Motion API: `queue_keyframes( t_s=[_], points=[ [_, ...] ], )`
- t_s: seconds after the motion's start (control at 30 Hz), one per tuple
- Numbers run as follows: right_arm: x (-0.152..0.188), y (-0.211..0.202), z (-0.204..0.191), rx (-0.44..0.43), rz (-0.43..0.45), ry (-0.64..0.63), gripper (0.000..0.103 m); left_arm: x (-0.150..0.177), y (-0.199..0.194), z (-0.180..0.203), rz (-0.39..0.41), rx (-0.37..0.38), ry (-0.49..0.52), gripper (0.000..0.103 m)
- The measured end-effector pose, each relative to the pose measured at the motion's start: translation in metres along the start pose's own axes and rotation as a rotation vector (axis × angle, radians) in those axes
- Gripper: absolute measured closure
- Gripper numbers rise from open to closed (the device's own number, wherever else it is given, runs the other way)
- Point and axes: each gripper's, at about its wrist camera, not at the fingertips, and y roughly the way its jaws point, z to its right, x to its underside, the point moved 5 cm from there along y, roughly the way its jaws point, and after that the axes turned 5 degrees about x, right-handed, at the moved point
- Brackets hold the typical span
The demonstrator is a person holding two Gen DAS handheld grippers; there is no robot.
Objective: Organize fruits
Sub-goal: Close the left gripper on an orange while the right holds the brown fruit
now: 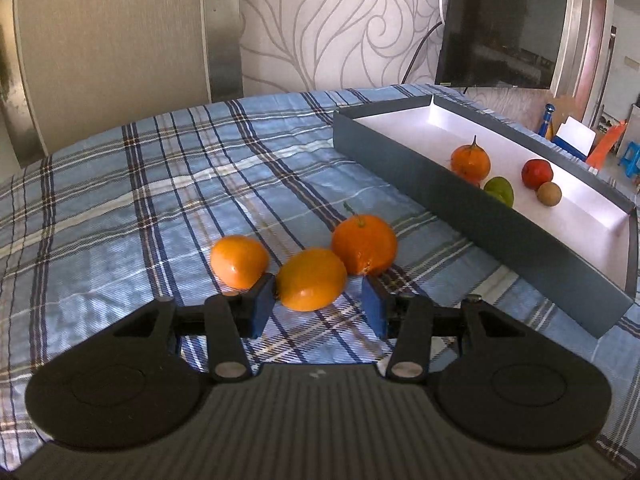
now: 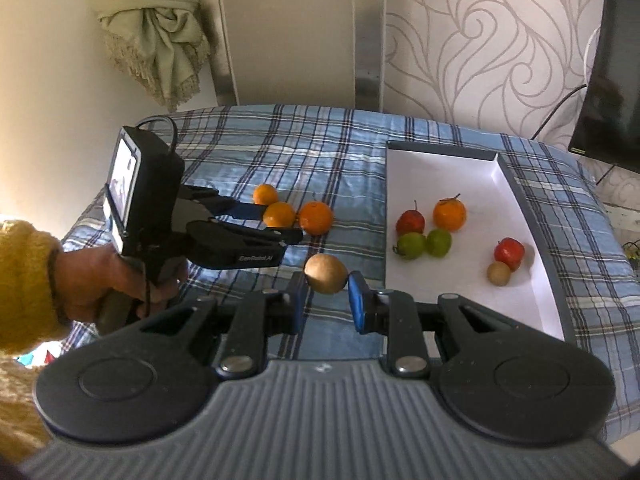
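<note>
Three oranges lie on the plaid cloth: a left one (image 1: 239,261), a middle one (image 1: 311,279) and a stemmed right one (image 1: 364,244). My left gripper (image 1: 318,300) is open, its blue pads on either side of the middle orange; the left pad touches it, the right pad stands apart. It also shows in the right wrist view (image 2: 280,224). My right gripper (image 2: 326,296) is shut on a brown round fruit (image 2: 326,273), held above the cloth just left of the tray (image 2: 554,280). The tray holds an orange (image 2: 449,213), red, green and brown fruits.
The grey tray (image 1: 440,184) with a white inside stands on the right of the bed. A wall, a curtain (image 2: 156,28) and a dark TV screen (image 1: 504,24) are behind. A hand in a yellow sleeve (image 2: 24,280) holds the left gripper.
</note>
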Motion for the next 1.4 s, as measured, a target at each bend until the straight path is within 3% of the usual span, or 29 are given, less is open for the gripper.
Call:
queue_keyframes(
  t_s=[0.17,0.23,0.4,0.7,0.93,1.4],
  points=[
    [0.000,-0.001,-0.001,-0.002,0.004,0.001,0.077,-0.002,0.003,0.000,0.000,0.002,0.003,0.050],
    [0.000,-0.002,-0.003,-0.006,0.009,-0.004,0.077,-0.001,0.001,-0.001,0.002,0.003,-0.005,0.060],
    [0.000,-0.003,-0.003,-0.017,0.016,0.000,0.077,0.001,-0.004,-0.002,0.001,0.005,-0.028,0.061],
    [-0.002,-0.004,-0.010,-0.059,0.031,-0.015,0.077,0.017,-0.049,-0.003,0.015,-0.039,-0.083,0.061],
    [-0.001,-0.004,-0.013,-0.075,0.040,-0.029,0.077,0.025,-0.083,-0.012,0.033,-0.110,-0.154,0.061],
    [0.004,-0.004,-0.003,-0.103,0.055,0.007,0.077,0.004,-0.129,-0.018,0.086,-0.224,-0.210,0.061]
  ],
)
